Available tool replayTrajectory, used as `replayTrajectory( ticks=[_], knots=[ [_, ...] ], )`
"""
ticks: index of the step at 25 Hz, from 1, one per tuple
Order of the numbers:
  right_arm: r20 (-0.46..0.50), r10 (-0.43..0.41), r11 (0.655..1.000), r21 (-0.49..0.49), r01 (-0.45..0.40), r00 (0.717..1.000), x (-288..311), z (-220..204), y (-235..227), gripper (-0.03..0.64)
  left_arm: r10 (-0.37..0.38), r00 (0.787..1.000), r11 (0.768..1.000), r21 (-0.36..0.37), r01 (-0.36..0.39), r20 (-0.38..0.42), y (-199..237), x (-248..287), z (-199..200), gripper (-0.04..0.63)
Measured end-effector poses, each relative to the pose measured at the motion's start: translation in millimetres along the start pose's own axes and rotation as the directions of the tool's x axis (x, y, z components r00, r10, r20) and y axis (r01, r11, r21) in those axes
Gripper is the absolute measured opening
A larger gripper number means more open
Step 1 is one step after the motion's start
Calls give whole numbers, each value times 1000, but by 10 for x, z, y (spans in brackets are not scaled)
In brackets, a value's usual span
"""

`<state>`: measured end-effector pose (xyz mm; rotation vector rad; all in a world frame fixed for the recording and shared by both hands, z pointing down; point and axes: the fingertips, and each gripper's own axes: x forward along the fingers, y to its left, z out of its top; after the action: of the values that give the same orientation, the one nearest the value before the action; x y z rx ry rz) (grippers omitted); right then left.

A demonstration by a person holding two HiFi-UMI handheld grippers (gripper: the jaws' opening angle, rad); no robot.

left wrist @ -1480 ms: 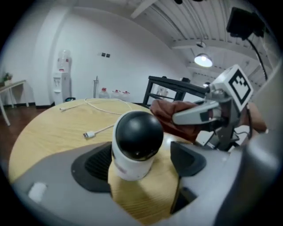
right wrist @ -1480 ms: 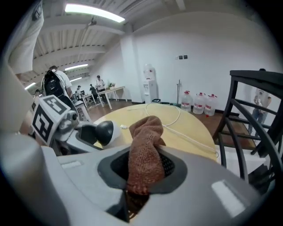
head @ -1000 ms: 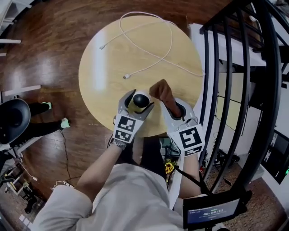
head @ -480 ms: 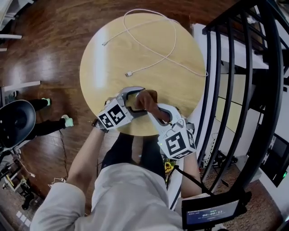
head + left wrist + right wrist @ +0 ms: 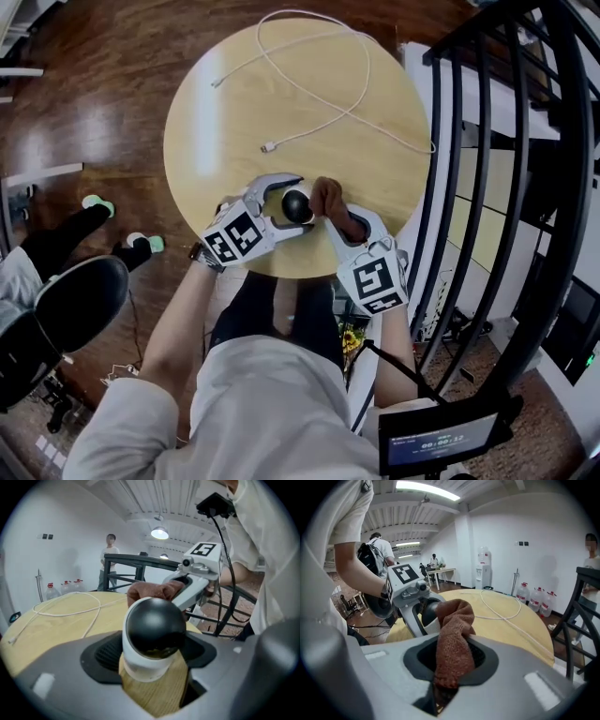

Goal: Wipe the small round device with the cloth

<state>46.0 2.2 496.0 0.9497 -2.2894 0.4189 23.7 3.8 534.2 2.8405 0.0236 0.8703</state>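
Left tongs (image 5: pixel 287 202) are clamped on the small round device (image 5: pixel 154 629), dark dome facing back along them. Right tongs (image 5: pixel 452 663) pinch the brown cloth (image 5: pixel 455 630), its bunched end just past the left tongs' tips, seemingly touching the device. Beyond both tongs, a white cable (image 5: pixel 319 105) lies on the counter (image 5: pixel 225 122).

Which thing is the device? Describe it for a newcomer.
On the round light-wood table, look at the near edge, where the tongs of the left gripper clamp a small white-bodied device with a glossy black dome. Unlike the reddish-brown cloth beside it and the thin white cable beyond, it's ball-shaped and two-toned.
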Motion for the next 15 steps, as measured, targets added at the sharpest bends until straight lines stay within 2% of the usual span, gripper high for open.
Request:
replayTrajectory(
  ticks=[7, 10, 12, 13, 15],
  knots=[
    [-172, 53, 998, -25, -58, 984, 324, -391, 106, 66, -7, 1000, 1000, 12, 7, 4, -17, -6, -16, 373],
    [-244, 71, 991, -91, -95, 967, 419, -508, 125, 66, 26, 999, 999, 37, -24, -43, -20, 30, -129, 363],
    [-254, 82, 988, -106, -112, 964, 437, -509, 125, 66, 50, 995, 998, 52, -46, -82, -33, 74, -227, 366],
    [-251, 80, 989, -104, -109, 965, 431, -501, 117, 66, 62, 994, 997, 47, -58, -88, -39, 90, -243, 389],
    [-218, 59, 996, -51, -72, 974, 367, -477, 59, 66, 114, 990, 993, 22, -113, -85, -35, 108, -236, 399]
  ],
)
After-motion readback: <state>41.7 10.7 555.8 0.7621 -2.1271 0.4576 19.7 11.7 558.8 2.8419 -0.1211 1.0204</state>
